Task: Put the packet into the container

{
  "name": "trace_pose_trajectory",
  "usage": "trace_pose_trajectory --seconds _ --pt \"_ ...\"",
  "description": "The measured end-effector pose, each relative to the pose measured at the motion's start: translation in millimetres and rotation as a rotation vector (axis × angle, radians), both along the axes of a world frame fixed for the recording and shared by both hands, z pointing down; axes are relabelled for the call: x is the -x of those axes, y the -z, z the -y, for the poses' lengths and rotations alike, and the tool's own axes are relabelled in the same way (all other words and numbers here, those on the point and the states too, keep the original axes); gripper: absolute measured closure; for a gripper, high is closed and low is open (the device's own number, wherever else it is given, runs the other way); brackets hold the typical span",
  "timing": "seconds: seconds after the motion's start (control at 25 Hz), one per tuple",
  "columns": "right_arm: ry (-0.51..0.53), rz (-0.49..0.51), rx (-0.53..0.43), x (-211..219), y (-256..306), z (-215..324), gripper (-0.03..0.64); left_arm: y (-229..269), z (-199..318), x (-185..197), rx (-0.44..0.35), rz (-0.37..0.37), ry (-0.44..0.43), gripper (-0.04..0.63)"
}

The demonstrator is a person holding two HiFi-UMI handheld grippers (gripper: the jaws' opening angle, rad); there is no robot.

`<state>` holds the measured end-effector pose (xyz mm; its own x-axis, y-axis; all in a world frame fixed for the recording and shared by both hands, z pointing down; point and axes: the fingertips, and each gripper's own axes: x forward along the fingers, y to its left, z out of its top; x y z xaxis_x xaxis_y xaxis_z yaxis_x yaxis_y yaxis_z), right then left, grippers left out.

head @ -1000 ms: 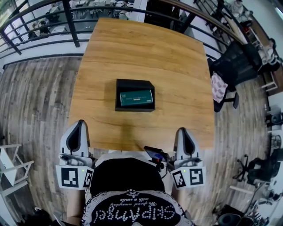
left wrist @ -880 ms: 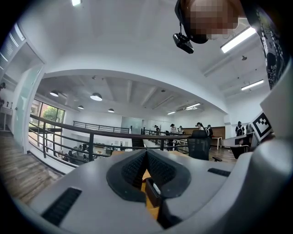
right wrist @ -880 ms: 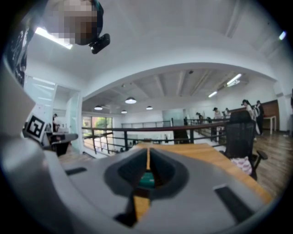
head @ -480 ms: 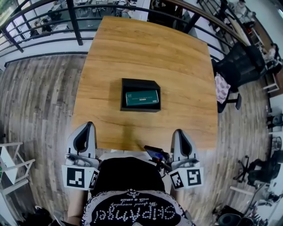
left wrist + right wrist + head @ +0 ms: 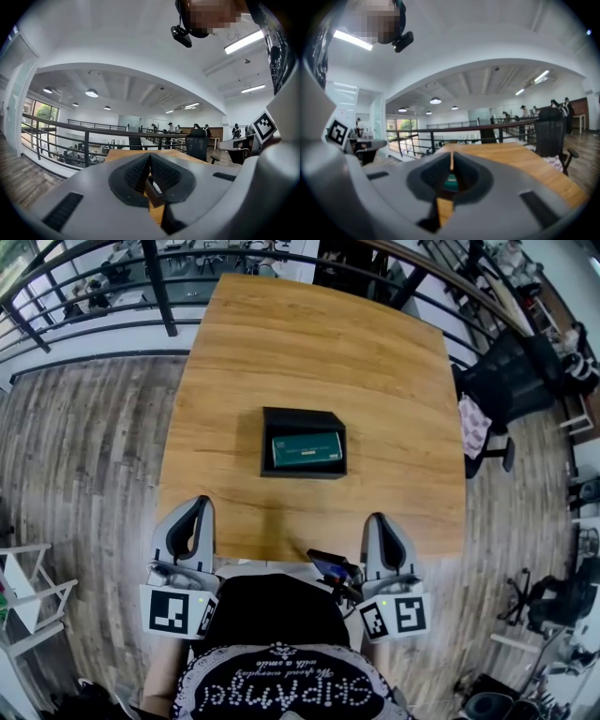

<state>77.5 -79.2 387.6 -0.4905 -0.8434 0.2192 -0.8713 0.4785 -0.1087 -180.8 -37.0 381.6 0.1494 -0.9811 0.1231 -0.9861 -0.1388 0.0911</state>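
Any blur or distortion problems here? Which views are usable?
Head view: heavy fisheye, so the railing bows, but the table and the packet in the container are sharp. Left gripper view: fairly sharp, with dark corners. Right gripper view: soft all over, and the hand-held gripper is the most blurred.

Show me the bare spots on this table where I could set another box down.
Widest free patch: the far half of the table, between the container and the railing. Bare strips also flank the container out to both side edges. Tightest is the near strip, between the container holding the packet and the left tool and right tool.
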Motion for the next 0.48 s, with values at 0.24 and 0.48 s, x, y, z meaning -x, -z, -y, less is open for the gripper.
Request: trace_pose_trajectory --seconds 0.24,0.48 --pt "0.000 -0.009 -0.007 2.2 0.3 2.2 0.578 -0.9 4.2 2.6 -0.005 -0.001 -0.017 0.568" --pt "-0.003 -0.014 -0.007 7.1 0.9 2.0 0.578 -1.1 5.9 5.5 -0.002 -0.015 -0.026 0.568"
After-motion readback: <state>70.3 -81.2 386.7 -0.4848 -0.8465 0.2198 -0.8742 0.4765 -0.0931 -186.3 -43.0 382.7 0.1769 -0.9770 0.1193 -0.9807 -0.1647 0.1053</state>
